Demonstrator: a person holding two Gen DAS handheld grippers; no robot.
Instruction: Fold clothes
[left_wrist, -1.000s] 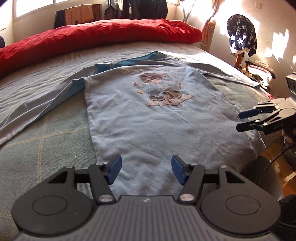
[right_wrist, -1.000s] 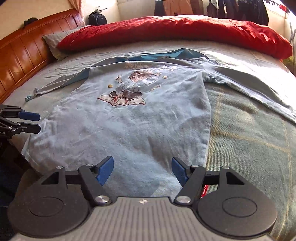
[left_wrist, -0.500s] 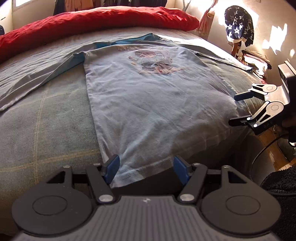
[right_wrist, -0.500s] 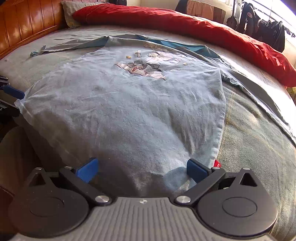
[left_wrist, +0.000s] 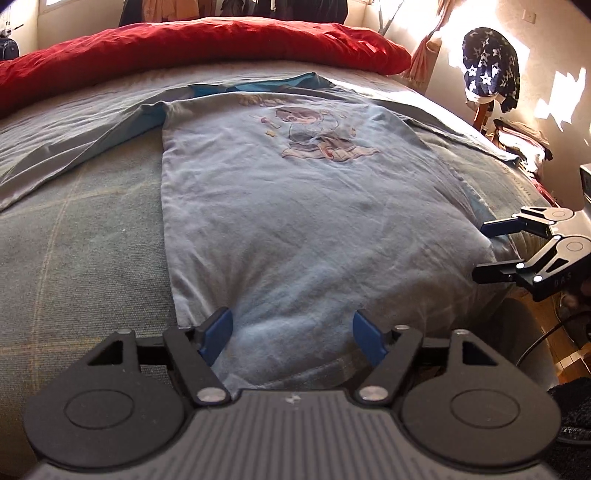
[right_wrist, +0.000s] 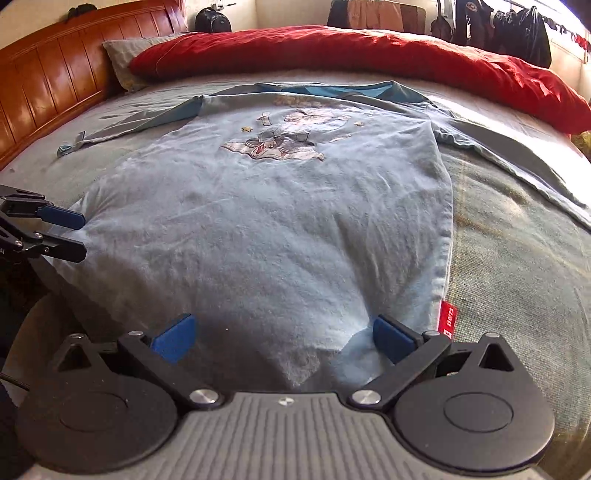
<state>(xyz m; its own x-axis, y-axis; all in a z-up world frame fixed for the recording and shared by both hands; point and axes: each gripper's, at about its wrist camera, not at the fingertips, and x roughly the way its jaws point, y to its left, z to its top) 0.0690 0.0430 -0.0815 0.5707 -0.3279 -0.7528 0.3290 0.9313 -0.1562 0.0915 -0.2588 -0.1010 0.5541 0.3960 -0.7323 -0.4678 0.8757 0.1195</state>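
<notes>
Tongs first. My left gripper (left_wrist: 291, 334) stands with its blue pads well apart, and its jaws have just been opening; the hem of the pale blue long-sleeved shirt with a cartoon print (left_wrist: 295, 206) lies between and beneath them, but the pads do not press on it. My right gripper (right_wrist: 286, 334) is spread as wide as I have seen it, its jaws having opened a moment ago; the hem at the shirt's other bottom corner sits between its pads, likewise unclamped, with a small red label (right_wrist: 448, 319) on the side seam just beside the right-hand pad. I hold nothing in either tool.

Against the frames of a second ago, both tools now sit lower and nearer the hem, and both gaps are wider. The shirt itself lies as it did, flat and front up, body running away from both grippers, sleeves flung out to either side.

Each tool shows in the other's view at the frame edge, close by the shirt's bottom corners; I cannot tell whether they touch it there.

Surface: a grey-green checked bedspread (left_wrist: 92, 251) under the shirt. Beyond the collar, a rumpled red duvet (left_wrist: 207, 46) runs across the bed. A polished wooden headboard (right_wrist: 48, 85) stands to the left of my right gripper, and a dark star-patterned garment (left_wrist: 489, 61) hangs on a chair far right of my left one. Dark clothes hang along the back wall.
</notes>
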